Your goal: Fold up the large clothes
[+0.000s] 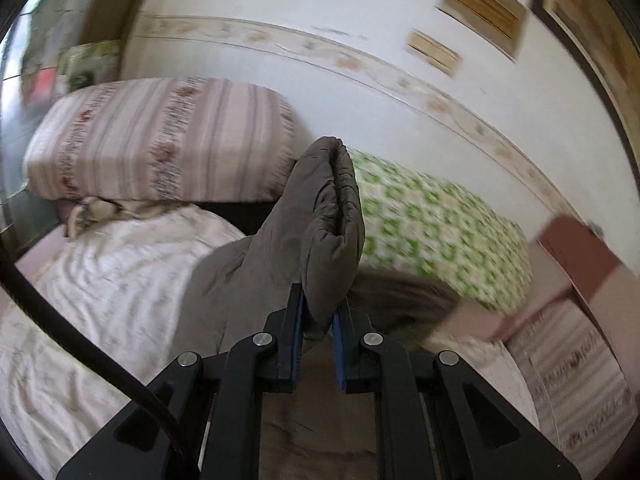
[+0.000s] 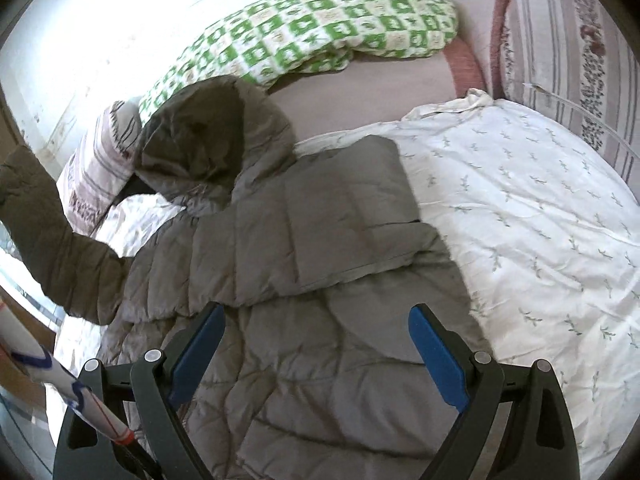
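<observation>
The left gripper pinches the quilted grey-brown puffer jacket's padded sleeve cuff; the right gripper gapes wide, empty, jacket hood at ten o'clock on the crumpled white sprigged duvet.

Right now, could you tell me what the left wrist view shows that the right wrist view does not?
Only the left wrist view shows the left gripper, jaws shut on the raised jacket sleeve, and framed pictures on the wall. Only the right wrist view shows the right gripper, jaws open and empty above the jacket, plus its hood. Both show the green-checked quilt and the white duvet.
</observation>
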The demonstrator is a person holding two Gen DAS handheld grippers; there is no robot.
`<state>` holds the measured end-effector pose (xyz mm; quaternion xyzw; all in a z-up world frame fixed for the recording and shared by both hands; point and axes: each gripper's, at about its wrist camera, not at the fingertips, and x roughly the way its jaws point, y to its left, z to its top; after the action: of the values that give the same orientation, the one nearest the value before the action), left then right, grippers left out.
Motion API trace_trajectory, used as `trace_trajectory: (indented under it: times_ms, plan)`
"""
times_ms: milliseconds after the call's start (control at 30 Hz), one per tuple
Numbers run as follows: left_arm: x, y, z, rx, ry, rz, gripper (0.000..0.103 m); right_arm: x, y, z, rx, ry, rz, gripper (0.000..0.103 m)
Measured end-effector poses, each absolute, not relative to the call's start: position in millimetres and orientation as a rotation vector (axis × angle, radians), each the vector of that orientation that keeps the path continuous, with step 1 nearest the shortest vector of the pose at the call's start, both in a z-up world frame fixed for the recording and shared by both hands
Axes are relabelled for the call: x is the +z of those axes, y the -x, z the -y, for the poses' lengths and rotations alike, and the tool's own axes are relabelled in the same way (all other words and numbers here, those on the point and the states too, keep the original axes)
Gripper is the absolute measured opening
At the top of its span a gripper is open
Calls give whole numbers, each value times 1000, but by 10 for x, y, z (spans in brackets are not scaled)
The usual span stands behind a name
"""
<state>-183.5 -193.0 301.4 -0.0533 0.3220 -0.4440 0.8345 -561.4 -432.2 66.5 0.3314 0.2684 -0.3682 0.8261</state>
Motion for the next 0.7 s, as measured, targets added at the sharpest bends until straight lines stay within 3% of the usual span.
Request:
trace_trajectory:
  times_ms: [200,500,700]
  plan:
    - [2554,2555,2494,-1039,5,-738,12,640,5804,4419,-802,-750,-540,96]
    - [1207,3414,3200,-1075,-201,-962,13,690,5835,4399,-789,-746,-537,96]
    - [1000,3731,3230,-1066,-372,-960,33,773,5791,4354,-772,-734,-524,96]
